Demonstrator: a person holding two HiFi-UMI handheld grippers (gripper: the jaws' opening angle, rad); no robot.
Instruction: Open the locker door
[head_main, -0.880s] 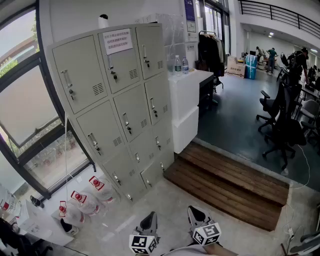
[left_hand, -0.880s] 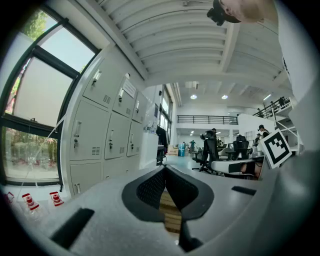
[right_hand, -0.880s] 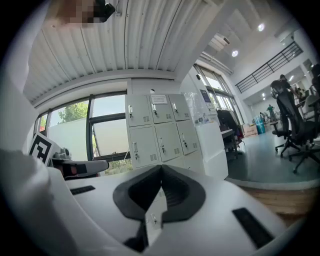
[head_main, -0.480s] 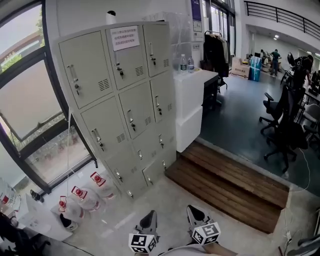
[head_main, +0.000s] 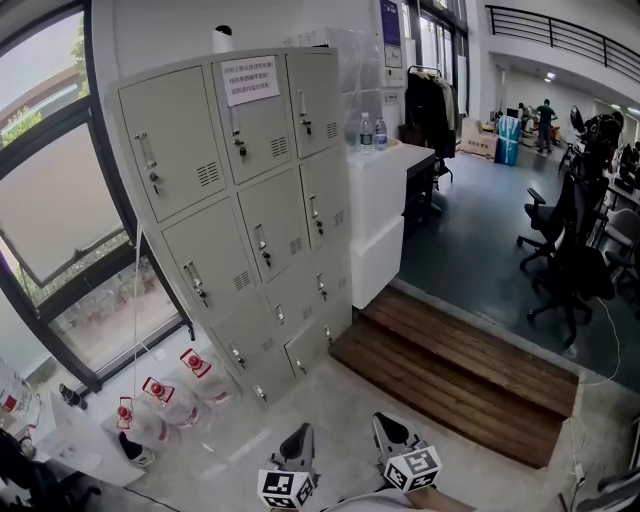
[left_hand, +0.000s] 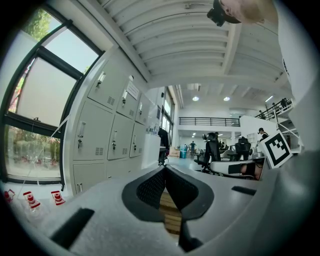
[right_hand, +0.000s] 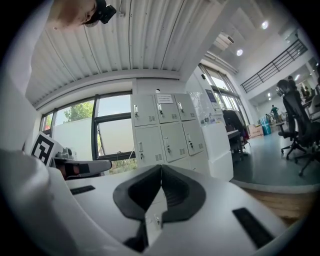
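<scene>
Head view: the locker (head_main: 240, 190) stands at the far left against the window (head_main: 50, 200), a grid of grey doors, all shut, with a white notice (head_main: 250, 80) on the top middle one. The left gripper (head_main: 299, 434) and right gripper (head_main: 386, 425) sit at the near edge, side by side and level, well apart from the locker. Bottles (head_main: 170, 395) with red labels lie on the floor near the locker's foot. A wooden step (head_main: 450, 365) runs to the right, with office chairs (head_main: 560, 250) beyond it.

Left gripper view: the left gripper (left_hand: 165, 172) has its jaws together at the tips, nothing between them – only the step's planks (left_hand: 171, 217) show through the gap lower down. The locker (left_hand: 107, 132) stands far off at the left.

Right gripper view: the right gripper (right_hand: 161, 170) has its jaws closed tip to tip and empty. The locker (right_hand: 167, 127) stands straight ahead, far off – its doors shut.
</scene>
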